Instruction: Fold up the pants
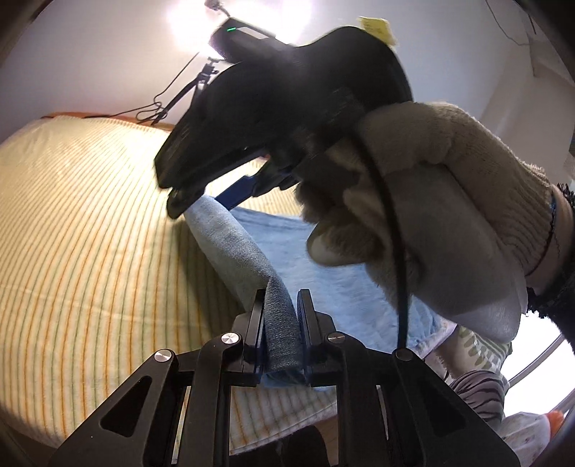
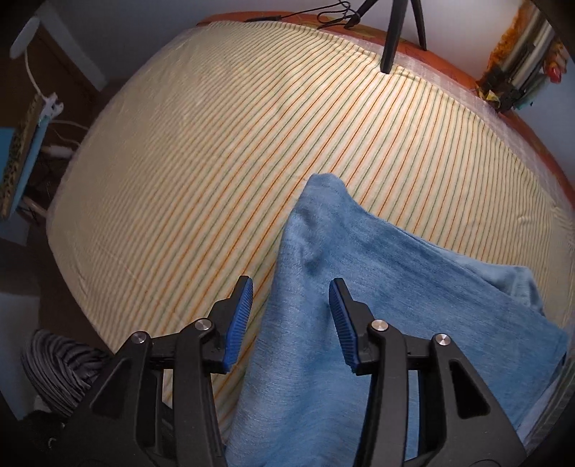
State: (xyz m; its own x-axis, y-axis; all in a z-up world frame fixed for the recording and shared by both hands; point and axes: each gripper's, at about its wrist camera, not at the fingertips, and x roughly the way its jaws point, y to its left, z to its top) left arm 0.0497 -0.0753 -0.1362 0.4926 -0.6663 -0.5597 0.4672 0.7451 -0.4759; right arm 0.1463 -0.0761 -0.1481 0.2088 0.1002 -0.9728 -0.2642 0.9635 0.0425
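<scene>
In the left wrist view, nearest to us, the left gripper (image 1: 281, 305) is clamped on a fold of the pants (image 1: 251, 258). The denim is pinched between its two fingers (image 1: 256, 323) and fills the gap down to the base. From that grip we see the fabric run up and away as a taut ridge, lifted off the bed (image 1: 90, 233), with the rest of the blue cloth spread flat behind and to the right.

Just past the ridge, the right gripper (image 1: 201, 201) shows from the side, blurred, held in a gloved hand (image 1: 431, 201). Its tip sits at the far top of the raised fold; we cannot tell from this view whether it touches the cloth. A black cable (image 1: 395, 251) hangs from the hand's side to the left gripper's frame.

In the right wrist view, the right gripper (image 2: 291, 319) has its blue-padded fingers (image 2: 239, 319) well apart and holds nothing. The pants (image 2: 323, 305) pass under and between them, a raised peak of denim just ahead, the wider part lying to the right on the bed.

Farther off, the striped sheet (image 2: 251, 143) covers the bed. At the far edge we see tripod legs (image 2: 391, 39), with black cords (image 2: 323, 14) beside them.
</scene>
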